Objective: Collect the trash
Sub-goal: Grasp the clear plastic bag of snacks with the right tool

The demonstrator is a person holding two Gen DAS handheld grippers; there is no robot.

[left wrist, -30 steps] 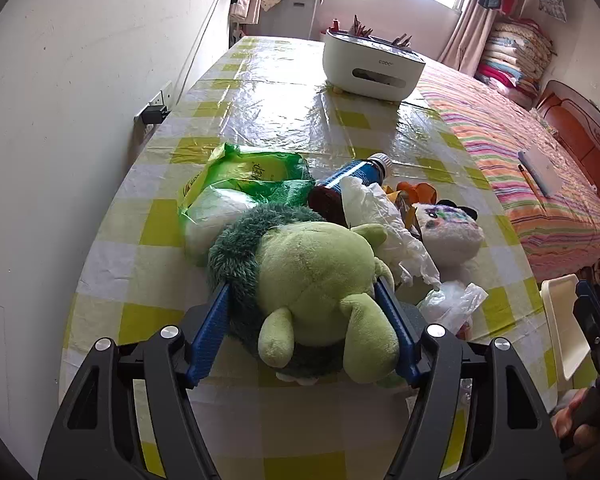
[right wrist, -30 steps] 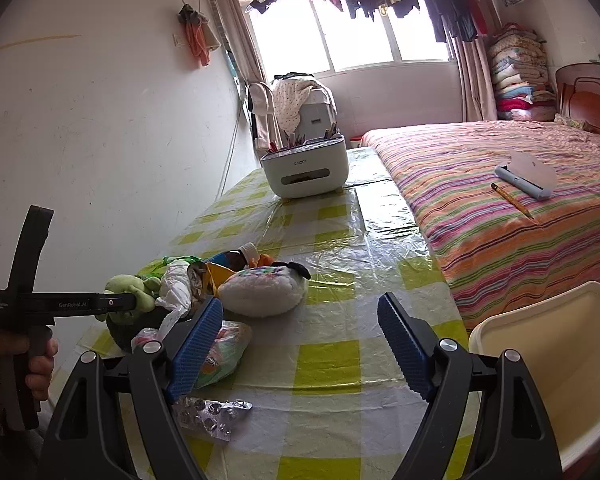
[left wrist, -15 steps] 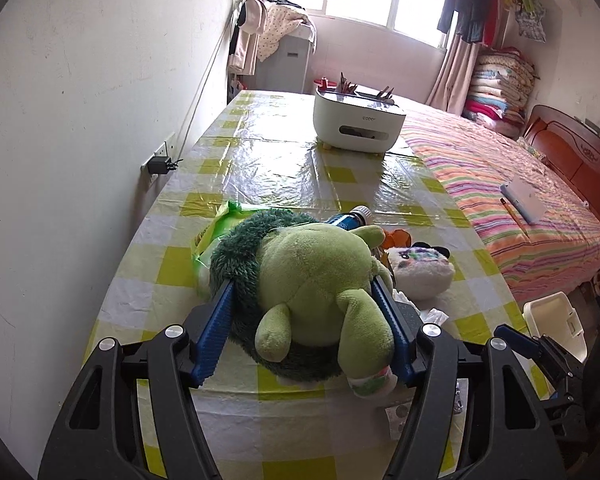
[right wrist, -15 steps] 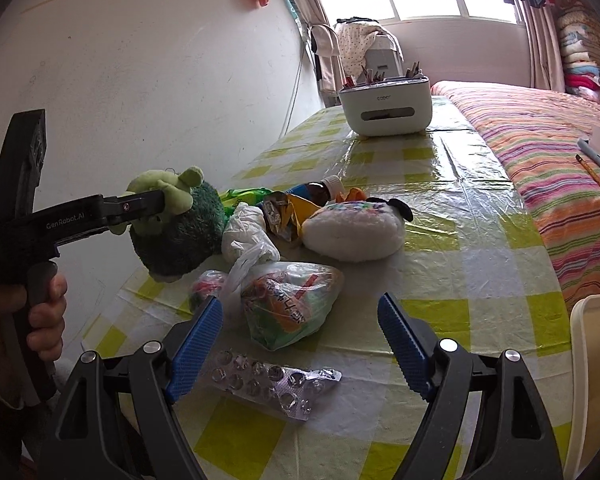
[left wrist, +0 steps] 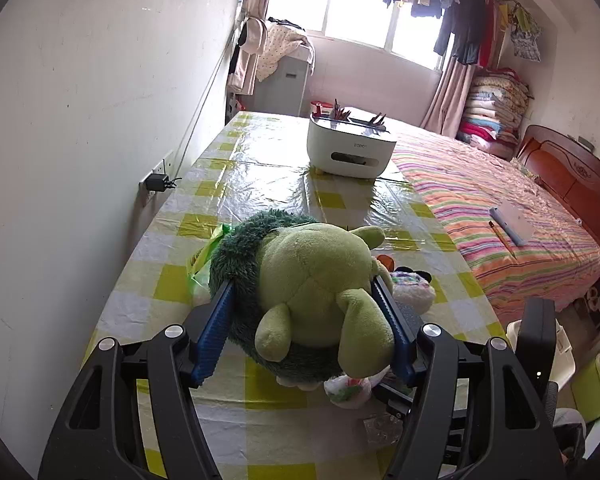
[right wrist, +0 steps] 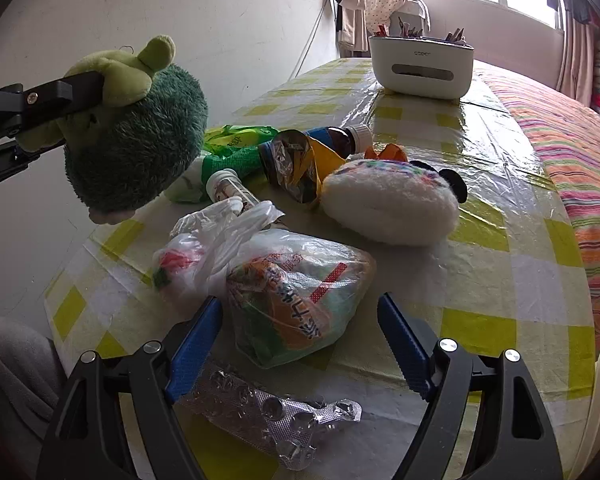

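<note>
Overhead, the left gripper [left wrist: 302, 326] clamps a soft green plush toy [right wrist: 134, 128], lifted clear of the table [right wrist: 500, 280]. Below, the right gripper [right wrist: 300, 344], jaws closing but gripping nothing, straddles a light, crinkly plastic bag [right wrist: 300, 300]; pinch its bunched body. Nearest lies a slippery blister pack [right wrist: 272, 412].

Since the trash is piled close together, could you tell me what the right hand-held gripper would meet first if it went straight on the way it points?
Most likely the clear bag of packets, lying just beyond the open right hand-held gripper and in line with its gap; depth is uncertain.
</note>
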